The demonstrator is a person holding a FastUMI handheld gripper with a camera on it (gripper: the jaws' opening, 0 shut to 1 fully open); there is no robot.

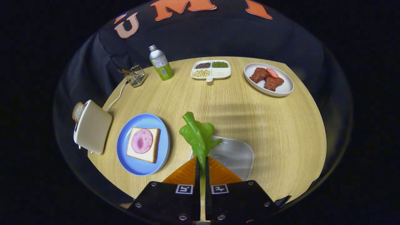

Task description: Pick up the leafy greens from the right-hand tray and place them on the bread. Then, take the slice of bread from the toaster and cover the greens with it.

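Gripper view: the gripper [202, 162] points forward over the wooden table [281, 131], its orange fingers [184, 173] clamped on the leafy greens [197, 132], held above the clear tray [234, 154]. Left sits the bread [143, 144] on a blue plate [125, 159], with the toaster [92, 126] beyond.

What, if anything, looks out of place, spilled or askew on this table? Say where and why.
Nothing is spilled or damaged. The toaster with its bread slice looks tilted, though the lens may cause that. The leafy greens hang above the clear tray, pinched between the fingers, as the task requires.
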